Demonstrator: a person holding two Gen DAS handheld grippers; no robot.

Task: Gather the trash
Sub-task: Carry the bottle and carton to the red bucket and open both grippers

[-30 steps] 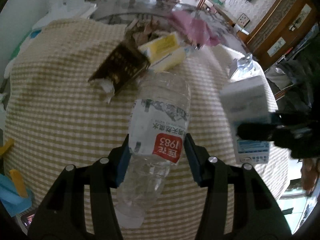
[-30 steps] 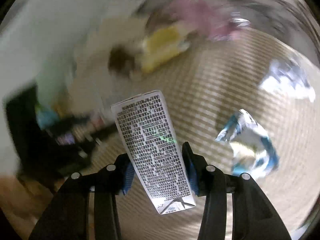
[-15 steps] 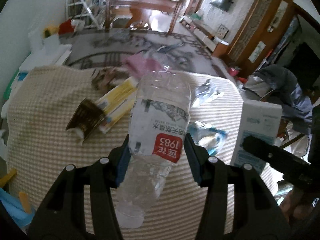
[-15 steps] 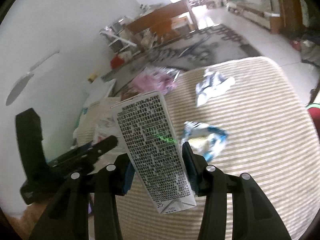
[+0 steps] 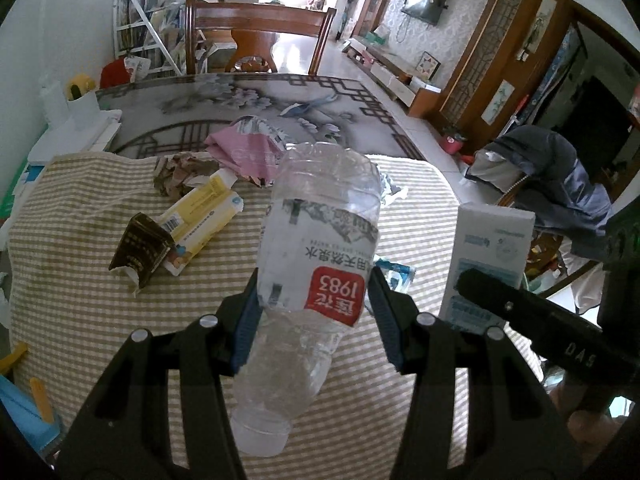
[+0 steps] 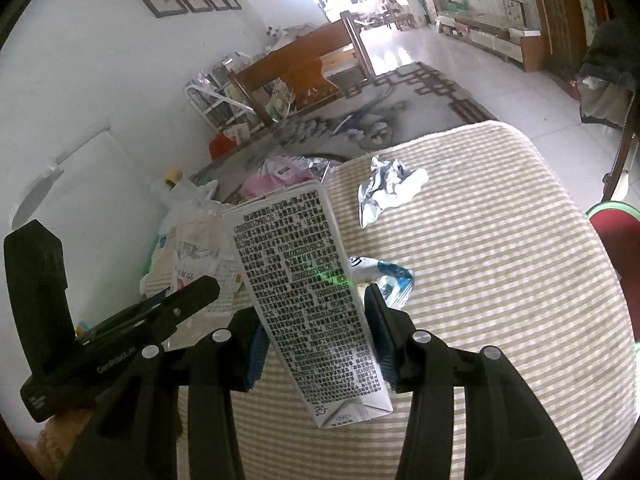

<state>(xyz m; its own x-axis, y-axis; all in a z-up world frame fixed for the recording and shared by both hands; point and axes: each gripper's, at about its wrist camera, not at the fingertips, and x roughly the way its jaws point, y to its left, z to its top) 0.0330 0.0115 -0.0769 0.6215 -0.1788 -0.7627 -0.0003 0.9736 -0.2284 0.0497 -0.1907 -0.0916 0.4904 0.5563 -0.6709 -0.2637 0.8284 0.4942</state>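
Observation:
My left gripper (image 5: 314, 312) is shut on a clear plastic water bottle (image 5: 316, 252) with a red 1983 label, held neck down above the table. My right gripper (image 6: 316, 332) is shut on a white carton (image 6: 308, 292) printed with black text; the carton also shows in the left wrist view (image 5: 486, 256). On the checked cloth (image 5: 80, 280) lie a dark brown box (image 5: 140, 250), a yellow tube box (image 5: 204, 216), crumpled brown paper (image 5: 182, 170), a pink bag (image 5: 248, 152), a crumpled silver wrapper (image 6: 390, 190) and a blue-white wrapper (image 6: 384, 278).
A wooden chair (image 5: 256, 44) stands behind the patterned table top (image 5: 240, 108). White boxes (image 5: 76, 128) sit at the left edge. A chair draped with dark clothes (image 5: 548, 184) is at the right. The left gripper shows at the left in the right wrist view (image 6: 120, 336).
Both grippers have risen and tilted up from the table with the bottle and carton held. More of the room shows now, and the table's trash sits farther below.

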